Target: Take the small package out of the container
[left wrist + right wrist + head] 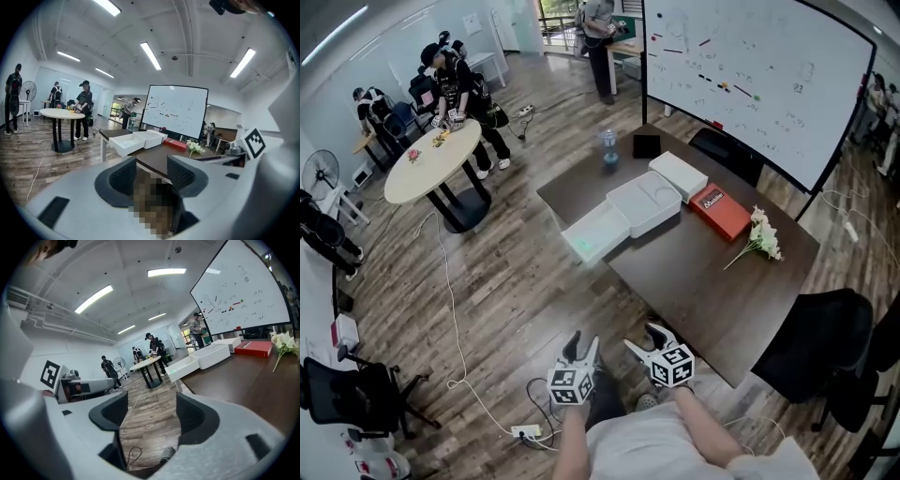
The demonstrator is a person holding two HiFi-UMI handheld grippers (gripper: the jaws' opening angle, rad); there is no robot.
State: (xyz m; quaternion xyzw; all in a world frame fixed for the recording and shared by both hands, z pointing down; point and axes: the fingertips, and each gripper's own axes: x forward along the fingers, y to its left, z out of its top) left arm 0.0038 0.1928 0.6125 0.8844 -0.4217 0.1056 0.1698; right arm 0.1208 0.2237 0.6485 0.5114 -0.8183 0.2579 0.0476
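On the dark table (694, 272), far ahead of both grippers, lie a shallow white open tray (595, 232), a white lidded container (645, 203) and another white box (678, 175). A red box (720, 211) rests beside them. What the containers hold does not show. My left gripper (577, 349) hangs open over the floor near my body, nothing between its jaws; in its own view (151, 171) the white tray (126, 143) is well ahead. The right gripper (654, 335) is open and empty at the table's near corner, looking (152, 412) along the table edge toward the tray (183, 367).
White flowers (761, 236), a water bottle (609, 150) and a black item (646, 145) also sit on the table. A black chair (811, 347) stands at its right, a whiteboard (750, 66) behind. People stand at a round white table (431, 159). Cables (455, 319) cross the floor.
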